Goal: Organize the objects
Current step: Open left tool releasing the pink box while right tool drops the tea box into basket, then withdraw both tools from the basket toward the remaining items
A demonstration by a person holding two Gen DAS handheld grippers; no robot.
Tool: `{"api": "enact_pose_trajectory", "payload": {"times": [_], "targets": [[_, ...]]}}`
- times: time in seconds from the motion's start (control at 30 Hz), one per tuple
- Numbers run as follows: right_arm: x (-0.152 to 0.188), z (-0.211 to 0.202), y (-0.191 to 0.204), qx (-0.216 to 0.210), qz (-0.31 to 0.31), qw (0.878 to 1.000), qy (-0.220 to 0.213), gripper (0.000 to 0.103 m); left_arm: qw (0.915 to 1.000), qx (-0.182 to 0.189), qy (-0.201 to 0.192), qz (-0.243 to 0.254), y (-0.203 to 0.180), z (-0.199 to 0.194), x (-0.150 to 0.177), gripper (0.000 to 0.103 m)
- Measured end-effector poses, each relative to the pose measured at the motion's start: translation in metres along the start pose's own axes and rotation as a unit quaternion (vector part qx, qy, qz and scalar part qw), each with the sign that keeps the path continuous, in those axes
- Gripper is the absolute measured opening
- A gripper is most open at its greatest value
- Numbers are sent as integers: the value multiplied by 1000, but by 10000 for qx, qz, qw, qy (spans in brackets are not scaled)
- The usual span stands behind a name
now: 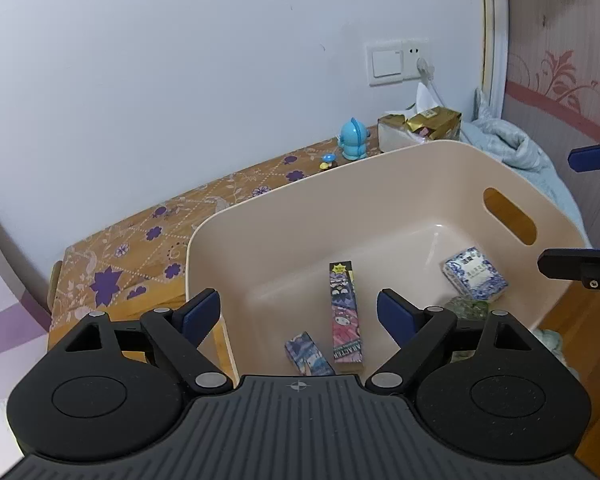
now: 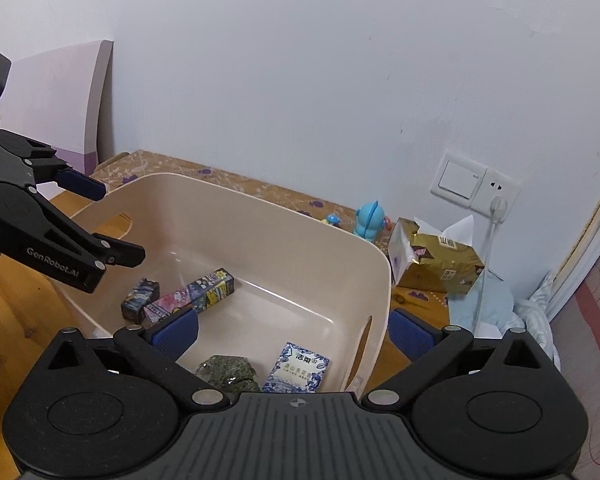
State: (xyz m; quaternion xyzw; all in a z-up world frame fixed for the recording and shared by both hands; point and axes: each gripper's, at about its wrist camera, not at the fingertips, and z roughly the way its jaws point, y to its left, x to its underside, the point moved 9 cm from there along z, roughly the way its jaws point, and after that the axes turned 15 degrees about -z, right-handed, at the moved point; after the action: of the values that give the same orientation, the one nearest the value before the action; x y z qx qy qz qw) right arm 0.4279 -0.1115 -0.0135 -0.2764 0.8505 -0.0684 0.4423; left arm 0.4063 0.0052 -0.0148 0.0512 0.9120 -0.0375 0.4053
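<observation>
A beige plastic bin (image 1: pixel 300 216) (image 2: pixel 260 232) stands on the wooden table. Inside it lie a long cartoon-printed box (image 1: pixel 346 316) (image 2: pixel 196 294), a small dark blue box (image 1: pixel 306 354) (image 2: pixel 140 298), a blue-and-white tissue pack (image 1: pixel 474 274) (image 2: pixel 298 368) and a green packet (image 1: pixel 468 308) (image 2: pixel 228 370). My left gripper (image 1: pixel 298 312) (image 2: pixel 108 220) hangs open above the bin's left end with nothing between its fingers. My right gripper (image 2: pixel 294 332) (image 1: pixel 580 212) is open over the bin's right end, also empty.
Behind the bin a patterned cloth (image 1: pixel 140 248) covers the tabletop. On it stand a blue toy figure (image 1: pixel 352 140) (image 2: pixel 370 220) and a gold tissue box (image 1: pixel 420 128) (image 2: pixel 436 264). A wall socket (image 1: pixel 396 64) with a plugged cable sits above. A light-blue blanket (image 1: pixel 512 144) lies at the right.
</observation>
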Motion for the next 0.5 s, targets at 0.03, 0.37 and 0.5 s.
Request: {"api": "enact_pose_trajectory", "payload": {"times": [0.03, 0.37, 0.5], "targets": [[0, -3, 1, 33, -5, 10000, -28, 103, 10000, 10, -20, -16, 1, -4, 1, 87], [15, -26, 2, 112, 112, 9998, -81, 103, 9995, -26, -326, -44, 8, -39, 14, 88], [28, -33, 4, 142, 48, 9999, 19, 103, 9992, -4, -382, -75, 8, -50, 21, 88]]}}
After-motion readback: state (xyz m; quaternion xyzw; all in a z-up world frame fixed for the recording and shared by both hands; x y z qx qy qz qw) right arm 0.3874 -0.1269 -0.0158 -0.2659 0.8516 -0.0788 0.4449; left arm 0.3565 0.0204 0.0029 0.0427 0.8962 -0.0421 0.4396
